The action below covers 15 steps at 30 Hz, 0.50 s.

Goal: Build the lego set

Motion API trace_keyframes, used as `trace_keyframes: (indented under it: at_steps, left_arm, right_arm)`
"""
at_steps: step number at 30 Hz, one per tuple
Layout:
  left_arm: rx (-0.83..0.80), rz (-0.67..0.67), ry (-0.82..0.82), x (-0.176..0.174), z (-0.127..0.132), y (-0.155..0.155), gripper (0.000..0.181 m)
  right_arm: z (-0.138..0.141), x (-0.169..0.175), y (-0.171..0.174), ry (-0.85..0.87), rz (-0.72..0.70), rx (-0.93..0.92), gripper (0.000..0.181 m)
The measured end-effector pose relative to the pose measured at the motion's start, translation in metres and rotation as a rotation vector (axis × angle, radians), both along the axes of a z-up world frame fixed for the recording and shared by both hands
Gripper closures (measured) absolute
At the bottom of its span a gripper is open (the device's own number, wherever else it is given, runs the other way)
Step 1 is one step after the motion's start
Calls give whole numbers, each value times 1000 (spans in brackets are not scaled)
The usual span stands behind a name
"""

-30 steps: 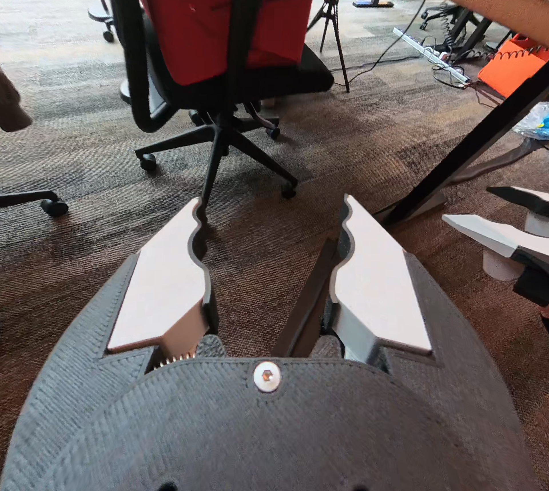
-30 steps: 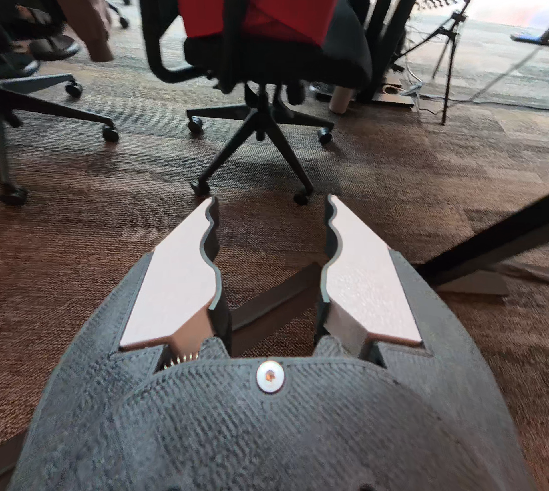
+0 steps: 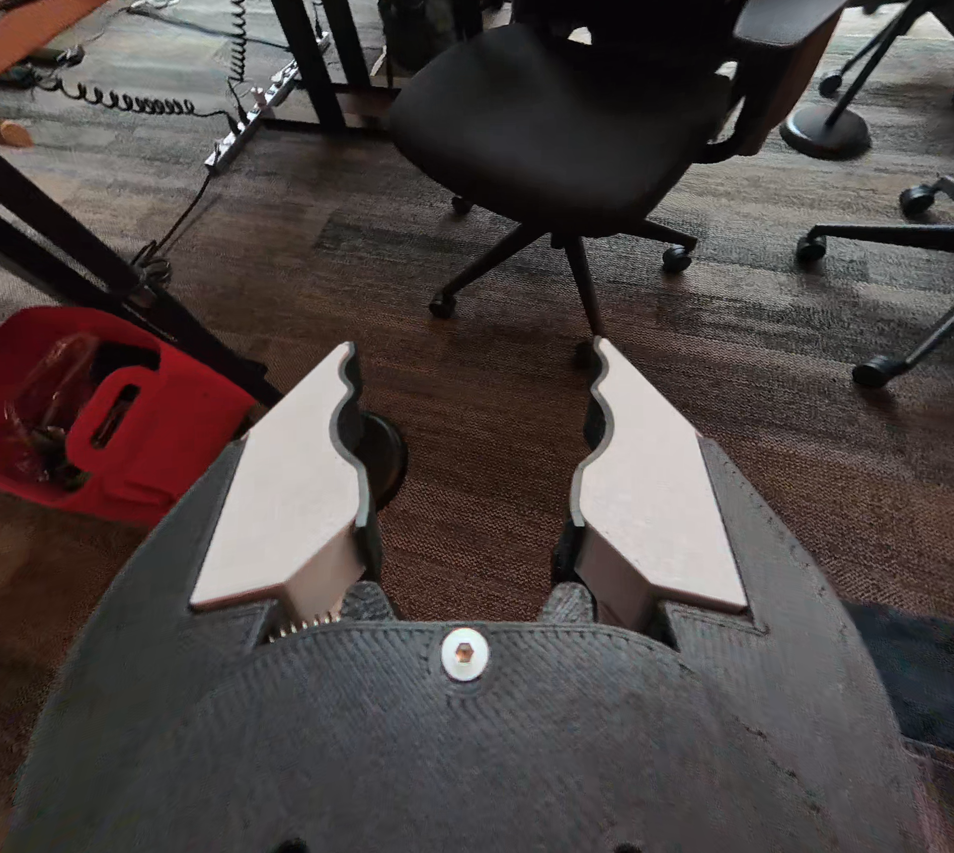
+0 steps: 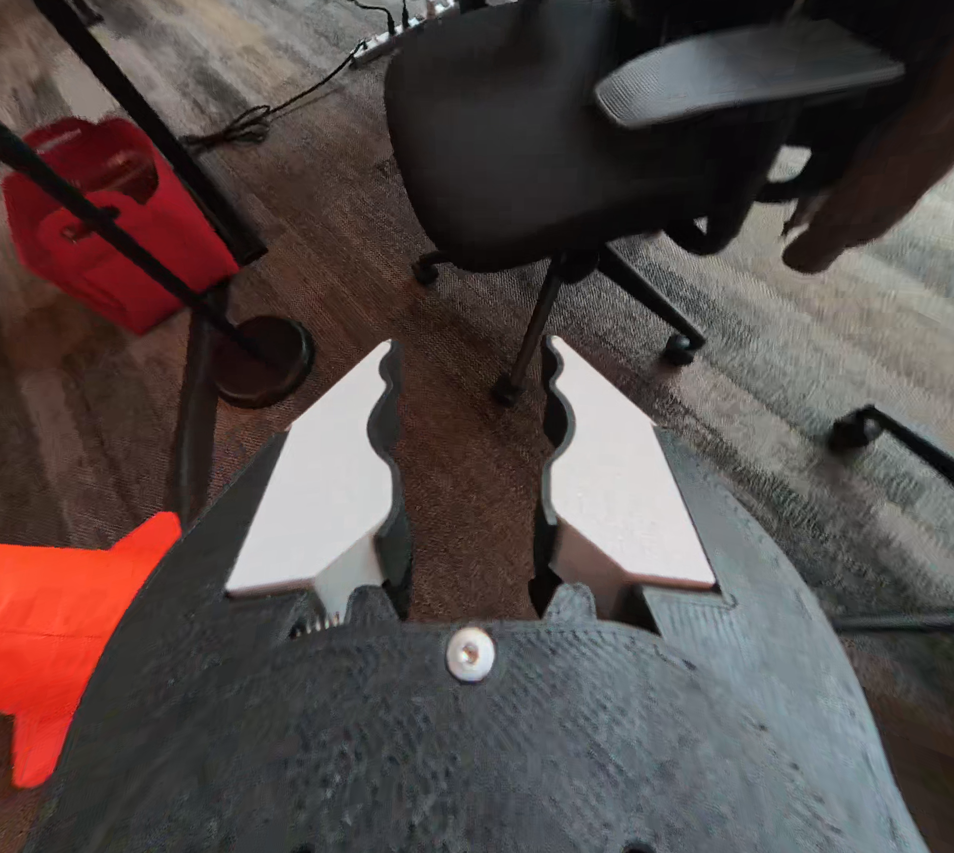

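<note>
No lego pieces are in view. My left gripper is open and empty, held low over brown carpet and pointing at a black office chair. My right gripper is open and empty, with a narrower gap, and also points at the black office chair over the carpet. Neither gripper shows in the other's view.
A red bag stands on the floor at the left, also in the right wrist view. Black table legs, a round stand base, coiled cables, a power strip and other chair bases surround it. An orange thing lies at the lower left.
Both views have swung round: the red-backed chair seen from behind has gone, and a black chair seat, the red bag and table legs now fill the views. Both grippers stay open.
</note>
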<state>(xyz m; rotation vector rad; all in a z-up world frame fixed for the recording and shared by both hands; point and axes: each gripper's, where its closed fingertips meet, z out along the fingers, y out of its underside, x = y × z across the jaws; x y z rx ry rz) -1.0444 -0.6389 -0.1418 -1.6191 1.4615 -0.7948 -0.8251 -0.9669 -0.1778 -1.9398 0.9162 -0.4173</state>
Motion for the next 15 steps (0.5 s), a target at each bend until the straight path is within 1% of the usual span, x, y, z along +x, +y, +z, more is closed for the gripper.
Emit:
trace_keyframes:
  at_steps: [2, 3, 6, 8, 10, 13, 15]
  left_arm:
    - [-33, 61, 13, 11, -7, 12, 95]
    - [-43, 94, 13, 17, -7, 18, 95]
    - [-46, 193, 10, 35, 8, 35, 98]
    - [-76, 244, 9, 49, 23, 42, 98]
    - [-112, 258, -23, 67, 43, 48, 98]
    - [-88, 259, -1, 93, 61, 68, 94]
    - [-62, 211, -7, 114, 69, 79, 94]
  right_arm:
    - [8, 17, 33, -38, 96, -14, 129]
    - [12, 26, 48, -47, 144, -12, 129]
    - [35, 59, 80, -106, 261, -37, 131]
    - [56, 87, 86, -118, 298, -81, 131]
    - [81, 113, 87, -99, 330, -105, 131]
    - [106, 153, 84, -81, 351, -173, 131]
    - [119, 170, 93, -65, 363, -169, 131]
